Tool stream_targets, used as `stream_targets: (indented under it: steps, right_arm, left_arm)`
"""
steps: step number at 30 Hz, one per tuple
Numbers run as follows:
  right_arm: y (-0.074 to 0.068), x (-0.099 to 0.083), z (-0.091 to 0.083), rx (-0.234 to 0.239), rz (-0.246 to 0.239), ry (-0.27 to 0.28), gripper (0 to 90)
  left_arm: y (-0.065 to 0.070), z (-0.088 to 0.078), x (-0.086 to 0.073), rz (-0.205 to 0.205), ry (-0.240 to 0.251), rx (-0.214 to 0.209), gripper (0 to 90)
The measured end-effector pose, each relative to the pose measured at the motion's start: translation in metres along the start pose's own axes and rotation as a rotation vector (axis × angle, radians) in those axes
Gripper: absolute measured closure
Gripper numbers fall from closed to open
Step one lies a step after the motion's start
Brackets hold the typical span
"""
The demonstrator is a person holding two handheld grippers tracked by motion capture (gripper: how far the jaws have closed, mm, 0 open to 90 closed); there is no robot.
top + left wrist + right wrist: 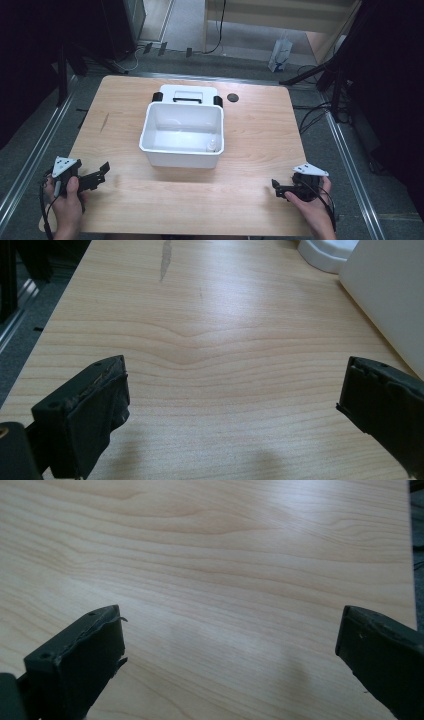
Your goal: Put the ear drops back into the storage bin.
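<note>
A white plastic bin [182, 134] stands open in the middle of the wooden table [250, 130]. Inside it, at the near right corner, sits a small white bottle [213, 145]. The bin's white lid [187, 93] with black clips lies flat right behind it. A hand holds my left gripper [102, 172] at the table's near left; it is open with bare wood between its jaws. The bin's side wall [390, 295] and a lid corner [325, 252] show in the left gripper view. At the near right my right gripper [276, 188] is open over bare wood, held by the other hand.
A small dark round disc [232, 97] lies on the table behind the bin, to the right of the lid. A dark scuff [104, 122] marks the wood at the left. Metal rails and cables run on the floor around the table, and a white bag [280, 55] stands beyond it.
</note>
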State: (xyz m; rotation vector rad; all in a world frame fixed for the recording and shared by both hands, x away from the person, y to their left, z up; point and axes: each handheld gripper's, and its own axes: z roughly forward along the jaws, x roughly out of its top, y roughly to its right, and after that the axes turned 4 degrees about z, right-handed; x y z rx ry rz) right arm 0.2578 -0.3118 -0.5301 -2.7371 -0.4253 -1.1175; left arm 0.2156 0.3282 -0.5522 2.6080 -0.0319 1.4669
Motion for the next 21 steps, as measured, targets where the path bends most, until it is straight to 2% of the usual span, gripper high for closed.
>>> stream_targets:
  steps: [2,5,8,11,13,14,17,21]
  right_arm:
    - [0.004,-0.01,-0.001,-0.009,0.039,0.063,0.0]
    - [0.013,-0.021,-0.008,0.009,0.098,0.156,0.0]
    - [0.022,-0.027,-0.014,0.02,0.129,0.195,0.0]
    - [0.024,-0.033,-0.013,0.026,0.157,0.214,0.0]
    - [0.026,-0.033,-0.009,0.03,0.167,0.191,0.0]
    - [0.026,-0.032,-0.009,0.006,0.171,0.196,0.0]
    - [0.028,-0.031,-0.008,0.023,0.177,0.223,0.0]
    - [0.031,-0.029,-0.005,0.029,0.205,0.197,0.0]
  left_arm:
    - [0.0,0.0,0.0,0.001,0.001,0.002,0.5]
    - [0.001,0.0,0.0,0.003,0.002,0.004,0.5]
    - [0.001,0.0,0.0,0.001,0.0,0.008,0.5]
    - [0.002,0.0,0.0,0.005,0.001,0.017,0.5]
    - [0.002,0.0,0.0,0.01,-0.002,0.021,0.5]
    - [0.003,0.0,0.0,0.012,-0.003,0.023,0.6]
    - [0.002,0.001,0.0,0.013,-0.006,0.026,0.6]
    - [0.003,0.001,0.0,0.017,-0.011,0.031,0.5]
